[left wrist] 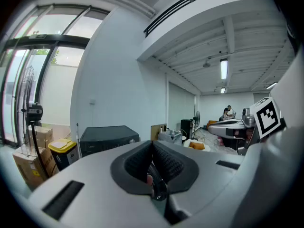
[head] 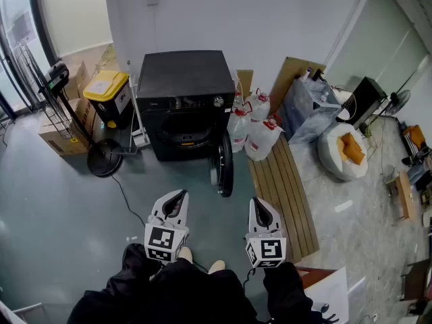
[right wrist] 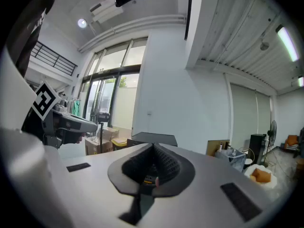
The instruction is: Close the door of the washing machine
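A black front-loading washing machine stands against the back wall. Its round door hangs open, swung out toward me at the machine's right front corner and seen edge-on. My left gripper and right gripper are held side by side well short of the machine, both pointing at it. Each is shut with nothing between its pads. The machine's top shows above the closed jaws in the left gripper view and in the right gripper view. The right gripper is roughly in line with the door.
A yellow-lidded bin, cardboard boxes and a fan stand's round base sit left of the machine. Several water jugs and a wooden slat platform lie to its right, with a white beanbag beyond. A cable crosses the floor.
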A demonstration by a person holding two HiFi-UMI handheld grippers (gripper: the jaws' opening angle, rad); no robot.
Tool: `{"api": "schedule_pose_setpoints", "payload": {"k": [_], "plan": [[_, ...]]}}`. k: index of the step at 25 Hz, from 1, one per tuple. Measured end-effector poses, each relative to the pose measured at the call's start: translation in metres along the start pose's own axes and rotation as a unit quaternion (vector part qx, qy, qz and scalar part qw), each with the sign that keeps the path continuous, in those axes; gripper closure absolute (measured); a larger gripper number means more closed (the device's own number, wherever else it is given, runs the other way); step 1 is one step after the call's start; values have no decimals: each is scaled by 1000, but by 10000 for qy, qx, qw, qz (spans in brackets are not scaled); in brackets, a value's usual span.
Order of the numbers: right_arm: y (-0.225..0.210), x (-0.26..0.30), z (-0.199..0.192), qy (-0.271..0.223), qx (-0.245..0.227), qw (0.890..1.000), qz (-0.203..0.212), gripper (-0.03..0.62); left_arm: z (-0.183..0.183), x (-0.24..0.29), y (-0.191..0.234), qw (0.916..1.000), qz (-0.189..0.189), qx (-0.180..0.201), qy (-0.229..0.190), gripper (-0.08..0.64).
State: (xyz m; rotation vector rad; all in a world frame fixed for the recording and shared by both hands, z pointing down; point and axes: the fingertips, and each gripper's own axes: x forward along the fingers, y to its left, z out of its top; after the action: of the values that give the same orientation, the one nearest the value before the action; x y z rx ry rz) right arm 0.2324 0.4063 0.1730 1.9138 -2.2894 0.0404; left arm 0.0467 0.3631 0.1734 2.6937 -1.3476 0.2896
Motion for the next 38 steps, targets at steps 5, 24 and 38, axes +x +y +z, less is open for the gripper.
{"api": "schedule_pose_setpoints", "payload": {"k": [5, 24, 38], "plan": [[9, 10, -5, 73, -4, 10000, -33, 577, -5, 3, 10, 10000, -53, -16, 22, 537], [16, 62, -36, 383, 34, 9992, -122, 576, -36, 38, 52, 9995, -129, -75, 289, 537], [-55, 219, -175, 1222, 161, 9912, 483, 575, -143, 193, 78, 9923, 354, -507, 1074, 537]]}}
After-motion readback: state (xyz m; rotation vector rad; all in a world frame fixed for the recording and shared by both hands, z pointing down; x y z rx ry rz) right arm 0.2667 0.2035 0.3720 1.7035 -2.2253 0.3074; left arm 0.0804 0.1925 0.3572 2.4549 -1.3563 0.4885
